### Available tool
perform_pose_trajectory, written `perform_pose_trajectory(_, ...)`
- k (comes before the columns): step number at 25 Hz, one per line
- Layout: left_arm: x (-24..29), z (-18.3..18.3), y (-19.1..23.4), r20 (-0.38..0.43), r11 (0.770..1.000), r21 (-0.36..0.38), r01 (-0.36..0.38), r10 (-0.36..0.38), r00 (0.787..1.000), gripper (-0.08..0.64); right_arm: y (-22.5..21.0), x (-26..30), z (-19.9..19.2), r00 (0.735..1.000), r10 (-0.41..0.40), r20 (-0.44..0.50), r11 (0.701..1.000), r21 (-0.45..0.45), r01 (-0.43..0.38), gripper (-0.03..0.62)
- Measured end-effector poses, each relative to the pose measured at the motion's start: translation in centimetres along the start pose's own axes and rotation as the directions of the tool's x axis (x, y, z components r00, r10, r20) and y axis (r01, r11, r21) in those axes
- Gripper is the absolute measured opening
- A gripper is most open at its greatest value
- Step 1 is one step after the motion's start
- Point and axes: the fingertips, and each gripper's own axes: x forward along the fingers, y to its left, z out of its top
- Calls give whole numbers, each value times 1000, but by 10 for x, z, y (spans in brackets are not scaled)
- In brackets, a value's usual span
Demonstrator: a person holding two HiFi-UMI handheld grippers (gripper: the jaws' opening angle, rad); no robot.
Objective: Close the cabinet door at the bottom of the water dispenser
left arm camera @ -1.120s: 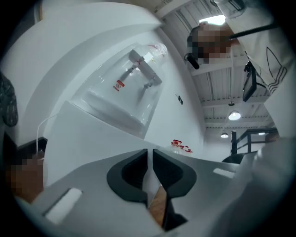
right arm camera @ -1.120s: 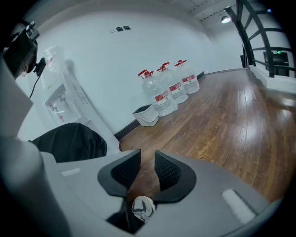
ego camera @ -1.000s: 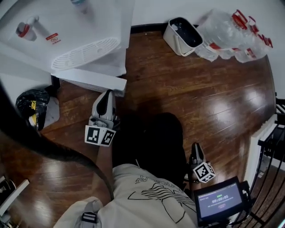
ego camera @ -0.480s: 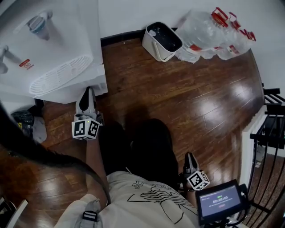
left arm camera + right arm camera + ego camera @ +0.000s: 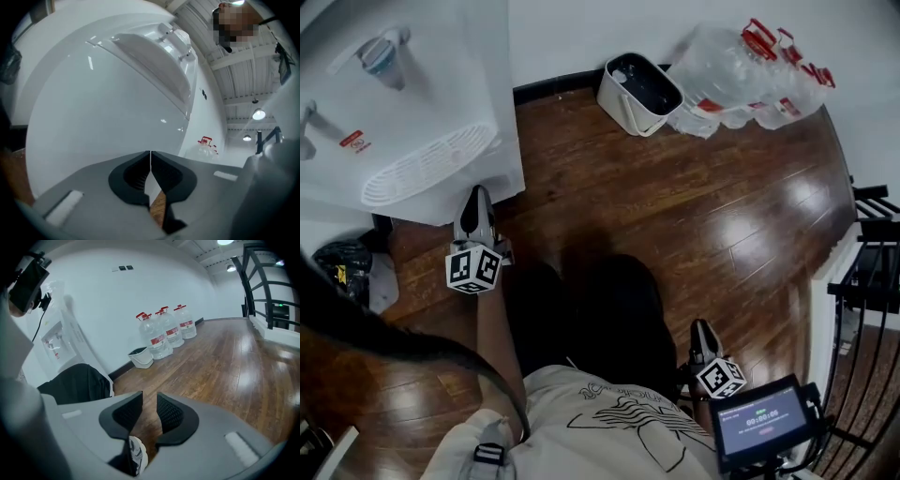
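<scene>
The door (image 5: pixel 93 131) stands tall and flat at the bottom of the dispenser (image 5: pixel 450 84), facing the left gripper (image 5: pixel 476 195) — jaws tight together, empty. The right gripper (image 5: pixel 149 405) hangs over the floor (image 5: pixel 675 206), jaws a little apart, empty.

The person wears a pale shirt (image 5: pixel 619 422) printed with a dark line drawing, with dark trousers (image 5: pixel 600 309) above it in the head view. Left of the shirt, the left gripper (image 5: pixel 477 199) has a grey body, black ribbed pads (image 5: pixel 135 176) and a white cube (image 5: pixel 473 269) bearing black square markers. Right of the shirt, the right gripper (image 5: pixel 700 330) looks alike, a small lit screen (image 5: pixel 762 424) beside it.
</scene>
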Motion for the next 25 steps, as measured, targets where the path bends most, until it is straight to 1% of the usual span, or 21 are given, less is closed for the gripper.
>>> perform_pose_trajectory(1, -6, 1, -5, -8, 1000, 8, 12, -12, 1000, 19, 3, 5, -3, 1000, 16, -3, 1000, 1, -16, 97)
perform_pose_trajectory(2, -14, -1, -13, -38, 999, 32, 40, -38, 999, 42, 7, 11, -6, 999, 36, -9, 999, 2, -36, 97)
perform_pose_trajectory(3, -23, -6, -25, -87, 994, 69, 86, -80, 993, 46, 12, 16, -9, 998, 59, -17, 998, 1, -59, 97)
perform_pose_trajectory(4, -34, -11, -38, -144, 984, 104, 147, -131, 981, 46, 18, 21, -13, 996, 81, -28, 997, -4, -81, 91)
perform_pose_trajectory(5, -47, -14, -51, -195, 970, 130, 207, -179, 964, 47, 24, 26, -16, 994, 100, -37, 995, -9, -100, 79)
perform_pose_trajectory(6, -60, -14, -63, -236, 957, 146, 252, -214, 948, 24, 30, 30, -18, 993, 113, -43, 994, -11, -113, 53)
perform_pose_trajectory(7, -74, -13, -72, -268, 949, 152, 278, -231, 935, 18, 36, 34, -17, 991, 122, -46, 992, -8, -123, 21)
perform_pose_trajectory(8, -87, -10, -77, -296, 948, 149, 281, -228, 928, 18, 44, 37, -13, 990, 132, -47, 991, -1, -132, 3)
perform_pose_trajectory(10, -118, 2, -85, -350, 963, 119, 241, -186, 918, 20, 66, 32, -3, 985, 162, -58, 987, 14, -161, 2)
perform_pose_trajectory(12, -153, 18, -94, -400, 977, 73, 198, -153, 904, 20, 89, 15, 5, 978, 190, -86, 982, 17, -189, 2)
perform_pose_trajectory(14, -185, 41, -106, -459, 981, 51, 187, -143, 877, 20, 108, 0, 14, 970, 213, -116, 977, 29, -211, 2)
perform_pose_trajectory(16, -208, 74, -119, -522, 980, 63, 188, -128, 843, 20, 127, -8, 26, 964, 224, -143, 974, 49, -219, 2)
perform_pose_trajectory(17, -216, 93, -126, -546, 981, 66, 181, -116, 830, 19, 138, -11, 35, 961, 229, -156, 973, 41, -225, 2)
perform_pose_trajectory(20, -232, 148, -150, -598, 984, 78, 163, -84, 797, 20, 174, -36, 77, 953, 256, -164, 964, -35, -265, 2)
perform_pose_trajectory(21, -235, 166, -161, -605, 982, 84, 172, -86, 791, 20, 186, -48, 95, 951, 271, -152, 959, -42, -280, 2)
perform_pose_trajectory(23, -236, 203, -186, -601, 973, 92, 212, -115, 791, 20, 209, -72, 130, 944, 312, -106, 949, -10, -315, 2)
perform_pose_trajectory(24, -237, 222, -197, -593, 972, 85, 218, -127, 796, 20, 219, -84, 145, 940, 331, -81, 943, 17, -331, 2)
perform_pose_trajectory(25, -238, 240, -207, -579, 976, 65, 208, -133, 804, 20, 229, -96, 157, 936, 346, -61, 938, 44, -344, 2)
